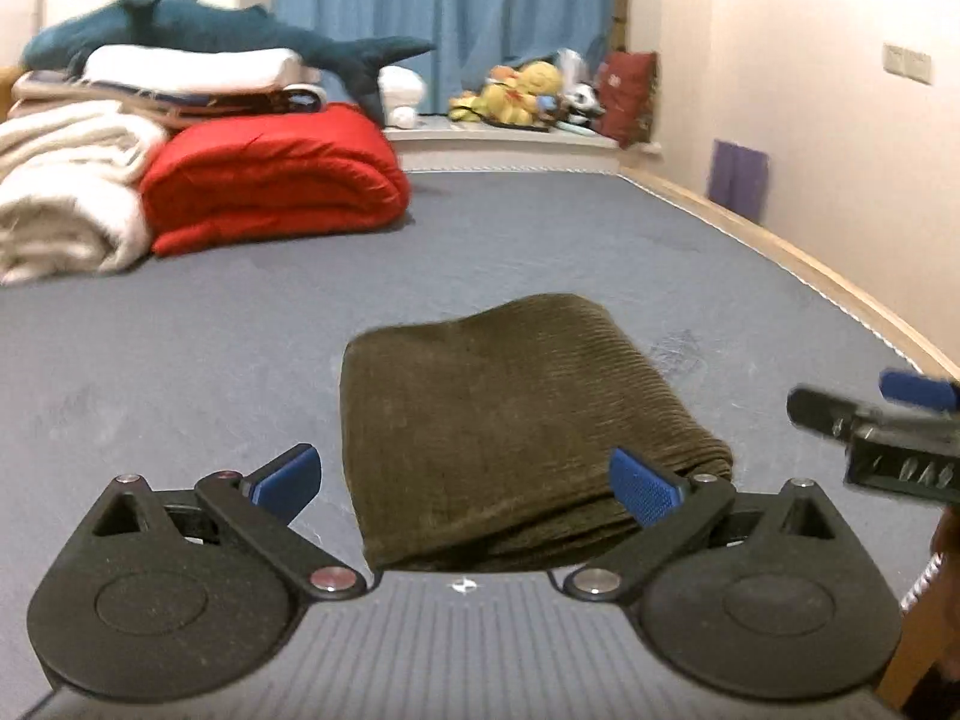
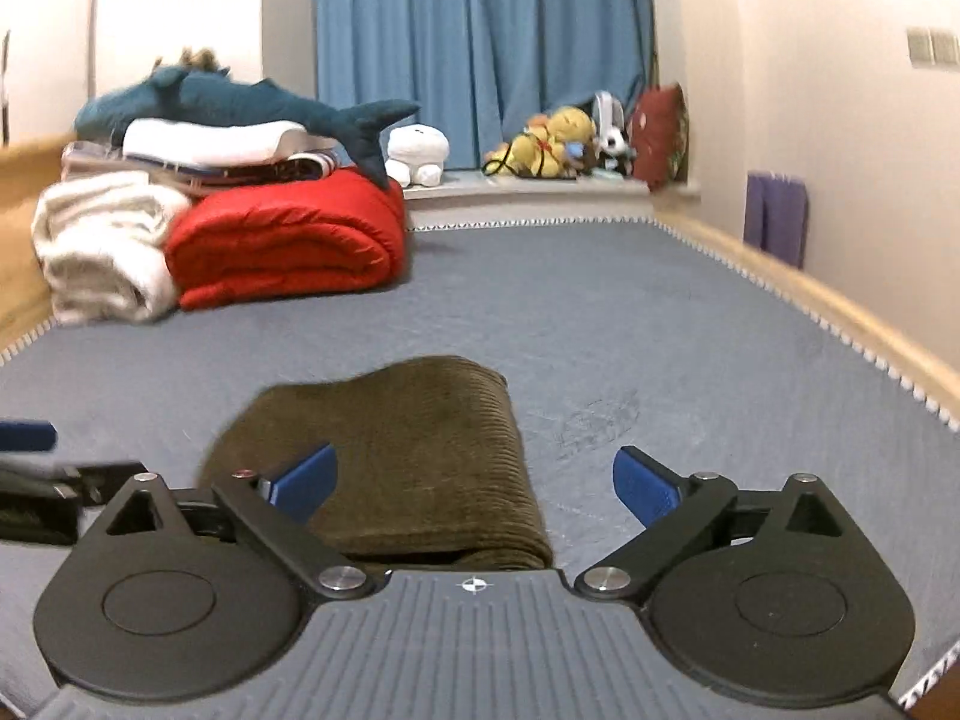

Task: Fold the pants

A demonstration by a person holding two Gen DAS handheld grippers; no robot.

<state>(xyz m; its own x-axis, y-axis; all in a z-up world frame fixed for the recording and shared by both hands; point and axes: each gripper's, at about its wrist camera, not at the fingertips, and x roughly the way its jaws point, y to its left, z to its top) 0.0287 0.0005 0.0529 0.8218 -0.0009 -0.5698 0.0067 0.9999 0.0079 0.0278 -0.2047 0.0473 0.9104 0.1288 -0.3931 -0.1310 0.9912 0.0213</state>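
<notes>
The olive corduroy pants [image 1: 510, 420] lie folded into a compact rectangle on the grey bed [image 1: 210, 348], just ahead of both grippers. The left gripper [image 1: 465, 489] is spread wide with nothing in it, and the right gripper [image 2: 474, 486] likewise gapes empty. Farther back sit a red quilt [image 1: 276, 186] and a cream blanket [image 1: 60, 192].

My view: red quilt [image 1: 270, 180] w/ white blanket [image 1: 66, 192] beside it on bed [image 1: 540, 240]; plush shark [image 1: 198, 30] atop stack, blue curtain [image 1: 444, 18] behind.
</notes>
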